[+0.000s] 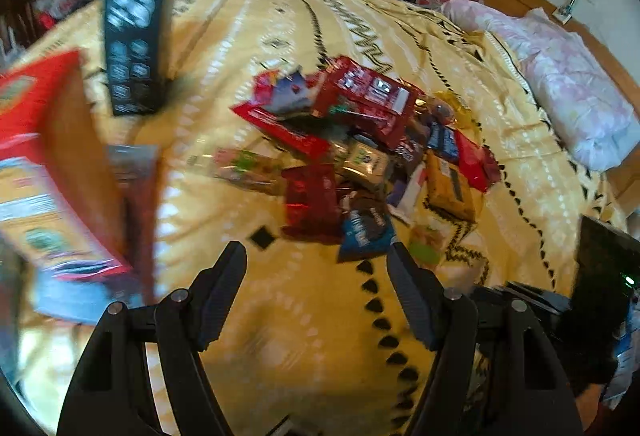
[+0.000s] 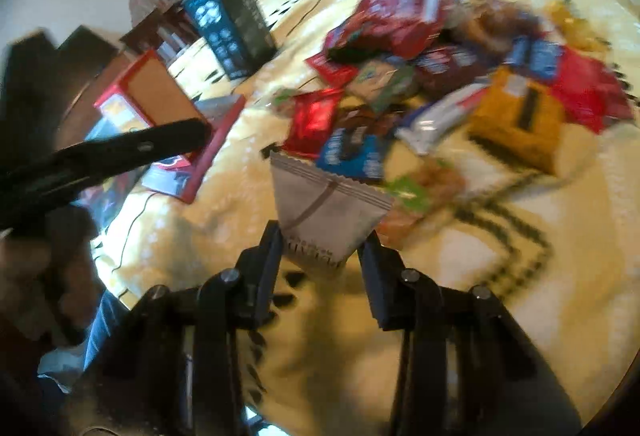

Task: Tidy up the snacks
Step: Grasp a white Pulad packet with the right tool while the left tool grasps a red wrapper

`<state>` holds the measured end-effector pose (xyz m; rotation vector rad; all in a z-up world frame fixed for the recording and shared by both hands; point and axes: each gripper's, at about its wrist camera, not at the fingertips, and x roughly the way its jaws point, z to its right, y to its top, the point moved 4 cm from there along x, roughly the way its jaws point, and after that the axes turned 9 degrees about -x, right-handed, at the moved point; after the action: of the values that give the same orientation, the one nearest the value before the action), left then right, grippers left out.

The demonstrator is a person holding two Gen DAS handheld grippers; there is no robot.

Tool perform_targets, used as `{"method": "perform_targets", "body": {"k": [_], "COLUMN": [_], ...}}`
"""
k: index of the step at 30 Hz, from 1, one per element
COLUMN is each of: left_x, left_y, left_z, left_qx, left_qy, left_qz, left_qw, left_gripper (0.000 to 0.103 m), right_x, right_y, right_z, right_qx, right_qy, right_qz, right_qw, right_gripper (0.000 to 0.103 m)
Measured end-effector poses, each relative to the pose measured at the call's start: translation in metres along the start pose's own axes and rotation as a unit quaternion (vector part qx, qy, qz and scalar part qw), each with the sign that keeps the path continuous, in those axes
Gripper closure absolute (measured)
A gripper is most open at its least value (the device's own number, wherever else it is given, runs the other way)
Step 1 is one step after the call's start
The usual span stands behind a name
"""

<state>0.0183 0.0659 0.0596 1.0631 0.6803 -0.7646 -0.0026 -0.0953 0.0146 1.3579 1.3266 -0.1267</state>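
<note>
Gripping a silver snack packet (image 2: 326, 211) in my right gripper (image 2: 324, 248).
Left gripper (image 1: 316, 260) gapes empty; red box (image 2: 156, 99) off left, contents hidden.

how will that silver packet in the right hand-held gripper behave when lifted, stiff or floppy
The silver packet looks flat and thin, so probably light. It stands up from the right hand-held gripper without drooping, so likely fairly stiff foil. Pinched only at one corner, its smooth skin may slip or swing.
</note>
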Motion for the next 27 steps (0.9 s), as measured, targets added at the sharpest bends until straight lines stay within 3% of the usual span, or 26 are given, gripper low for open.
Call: {"method": "perform_targets", "body": {"k": [6, 9, 10, 15, 19, 24, 27], "left_x": [0.061, 0.09, 0.095, 0.088, 0.085, 0.092, 0.097], "left_y": [0.021, 0.021, 0.02, 0.018, 0.017, 0.019, 0.02], "left_z": [0.003, -0.001, -0.005, -0.027, -0.028, -0.028, -0.024], "left_qx": [-0.031, -0.017, -0.02, -0.039, -0.04, -0.061, -0.05], "left_qy": [-0.015, 0.028, 0.041, 0.06, 0.046, 0.046, 0.06], "left_qz": [-0.017, -0.029, -0.033, -0.006, 0.0, -0.001, 0.003], "left_qw": [0.9992, 0.999, 0.9984, 0.9974, 0.9981, 0.9971, 0.9969], "left_gripper": [0.031, 0.034, 0.04, 0.043, 0.044, 0.034, 0.03], "right_x": [0.001, 0.007, 0.009, 0.015, 0.009, 0.009, 0.011], "right_y": [-0.006, -0.005, -0.004, -0.001, -0.005, -0.007, -0.005], "right_z": [0.026, 0.027, 0.027, 0.029, 0.033, 0.035, 0.031], "right_qx": [0.007, -0.001, -0.005, -0.005, 0.017, 0.056, 0.06], "right_qy": [-0.027, -0.029, -0.032, -0.04, -0.042, -0.041, -0.047], "right_qz": [-0.023, -0.028, -0.028, -0.021, -0.011, -0.004, -0.002], "right_qw": [0.999, 0.999, 0.999, 0.999, 0.999, 0.998, 0.997], "right_gripper": [0.064, 0.063, 0.063, 0.063, 0.062, 0.048, 0.046]}}
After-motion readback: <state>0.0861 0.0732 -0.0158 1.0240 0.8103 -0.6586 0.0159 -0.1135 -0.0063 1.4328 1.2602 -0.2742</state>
